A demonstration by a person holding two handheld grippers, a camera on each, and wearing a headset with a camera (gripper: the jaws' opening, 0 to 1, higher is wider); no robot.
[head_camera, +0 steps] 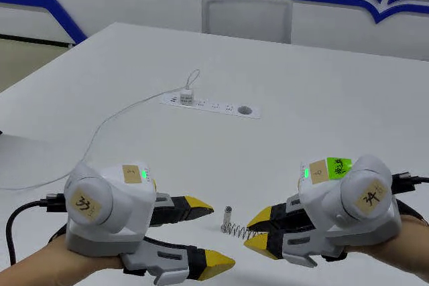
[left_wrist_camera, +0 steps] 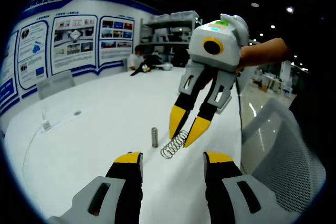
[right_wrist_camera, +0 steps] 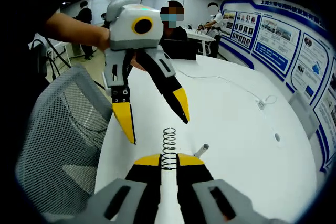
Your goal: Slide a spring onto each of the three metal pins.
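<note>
A short metal pin (head_camera: 228,215) stands upright on the white table (head_camera: 268,132), between my two grippers. My right gripper (head_camera: 257,231) is shut on one end of a small wire spring (head_camera: 238,231). The spring's free end points toward the pin and stops just short of it. In the right gripper view the spring (right_wrist_camera: 168,145) sticks out from my shut right gripper (right_wrist_camera: 168,160), with the pin (right_wrist_camera: 201,149) just to its right. My left gripper (head_camera: 208,231) is open and holds nothing. In its own view the left gripper (left_wrist_camera: 173,158) faces the spring (left_wrist_camera: 175,144) and the pin (left_wrist_camera: 155,136).
A socket strip (head_camera: 211,106) is set into the table's middle, with a white plug (head_camera: 186,97) and its cable trailing left. A grey chair (head_camera: 247,18) stands at the far end. A mesh chair (right_wrist_camera: 63,140) is beside the near edge. People sit at desks behind.
</note>
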